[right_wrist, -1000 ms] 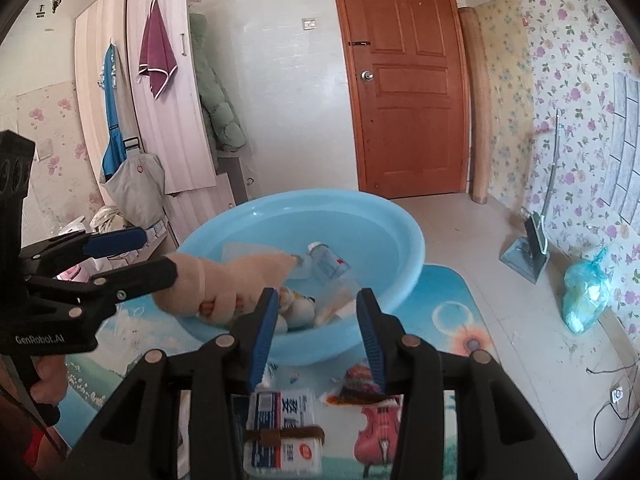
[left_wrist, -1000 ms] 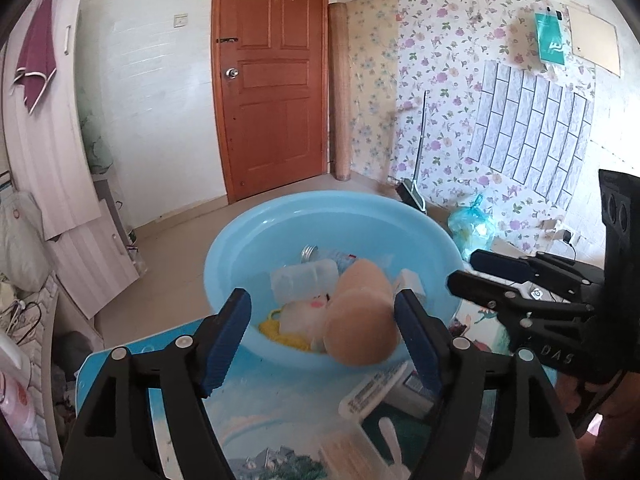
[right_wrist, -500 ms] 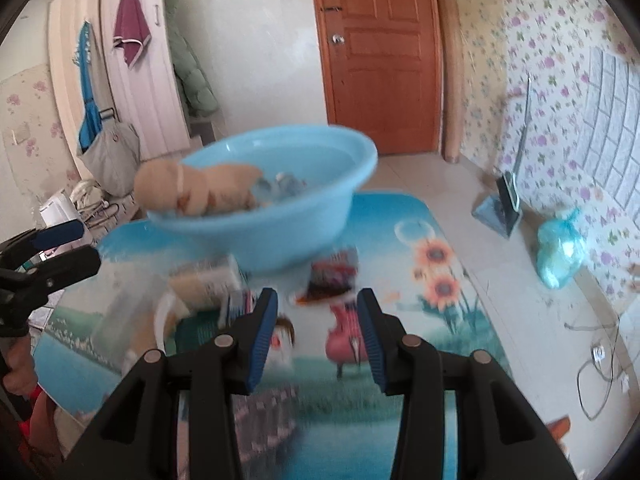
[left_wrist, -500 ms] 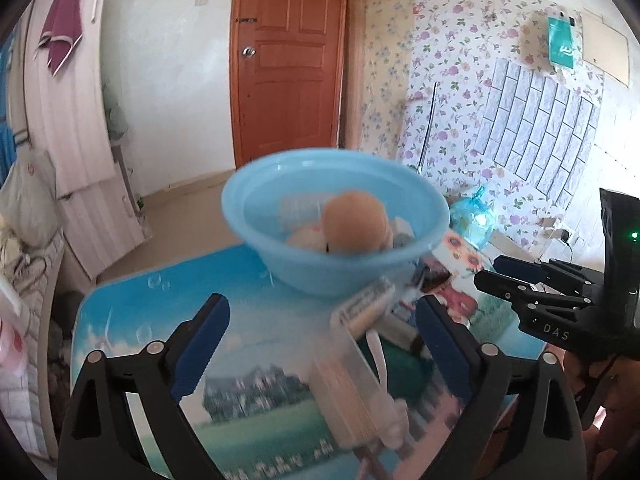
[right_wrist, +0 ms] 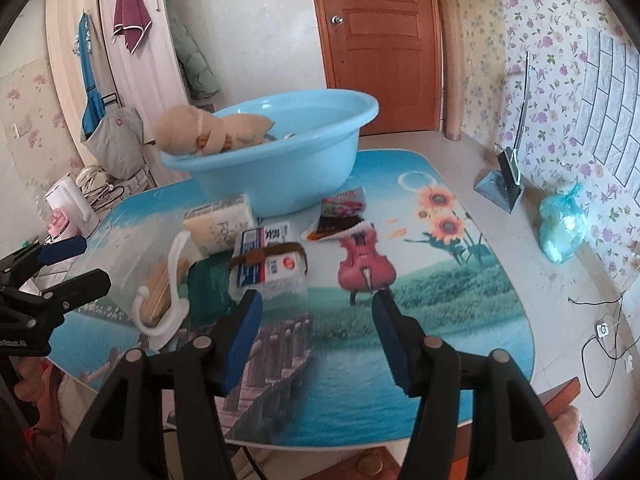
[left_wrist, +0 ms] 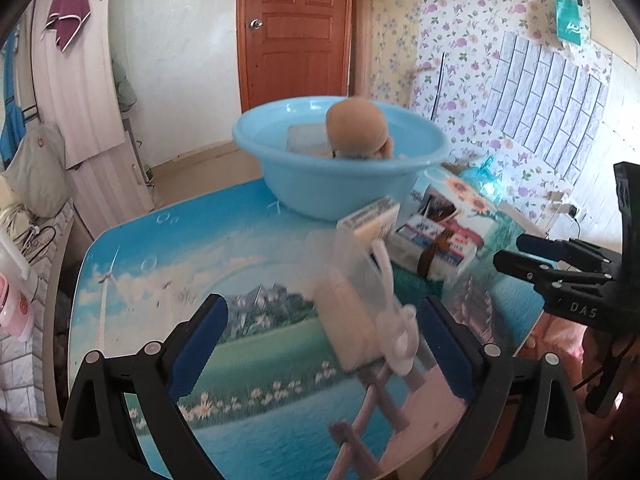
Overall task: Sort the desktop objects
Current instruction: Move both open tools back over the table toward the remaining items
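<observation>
Both grippers are hanging wide open over the near table edge with nothing in them, left gripper (left_wrist: 322, 346) and right gripper (right_wrist: 316, 338). Just past them the toothpicks (right_wrist: 162, 290), white hook (right_wrist: 170, 280) and tissue pack (right_wrist: 270, 264) are lying on the table (right_wrist: 460, 320). Furthest back, the basin (right_wrist: 280, 172) is holding the doll (right_wrist: 208, 132).

A: free room?
B: near half of surface (right_wrist: 420, 320) bare, both sides. Clutter mid-left: white hook (right_wrist: 168, 280), tissue pack (right_wrist: 272, 264), snack packet (right_wrist: 344, 216).
A: far edge?
B: blue basin (right_wrist: 280, 160) blocks it, stuffed toy (right_wrist: 200, 132) pokes over rim.
</observation>
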The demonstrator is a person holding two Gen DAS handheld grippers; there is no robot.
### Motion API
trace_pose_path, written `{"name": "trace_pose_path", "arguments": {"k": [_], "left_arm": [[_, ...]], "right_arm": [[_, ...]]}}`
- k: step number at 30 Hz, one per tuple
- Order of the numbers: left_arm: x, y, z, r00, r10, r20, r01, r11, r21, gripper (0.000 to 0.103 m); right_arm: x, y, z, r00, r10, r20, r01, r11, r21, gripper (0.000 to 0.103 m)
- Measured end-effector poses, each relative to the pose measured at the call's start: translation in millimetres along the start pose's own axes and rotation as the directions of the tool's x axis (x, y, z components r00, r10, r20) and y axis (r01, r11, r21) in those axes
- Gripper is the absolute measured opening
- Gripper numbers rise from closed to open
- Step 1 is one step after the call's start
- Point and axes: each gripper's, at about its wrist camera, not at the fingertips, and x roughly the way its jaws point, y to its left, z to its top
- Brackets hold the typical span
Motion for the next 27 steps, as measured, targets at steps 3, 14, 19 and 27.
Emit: {"name": "trace_pose_path", "arguments": {"k": [3,14,19,27], "left_arm": [[2.4,3.9,-5.5,1.000,0.012,-0.016,-0.012,1.000,-0.005,0.096],[11.7,7.7,-3.5,0.999,-0.009,-0.037,0.008,0.999,-0.033,0.096],[19.3,5.8,-1.5,0.998,-0.032,-0.060,0.030,0.999,-0.037,0.096],[21.8,10.6,-4.0,0.998,-0.040,-0.058,0.036,0.998,-0.060,0.094]], "right_arm": [[-0.1,2.4,-3.2,1.000,0.004,-0.005,-0.004,1.000,-0.004,0.057],[2.8,8.7,-4.5,1.000,0.018,-0.010,-0.018,1.000,-0.018,0.057],[7.4,7.8,-4.8,1.000,0.013,-0.025,-0.013,1.000,-0.011,0.057],[9.2,9.6,-4.4,1.000,0.014,-0.028,-0.015,1.000,-0.016,0.063]]}}
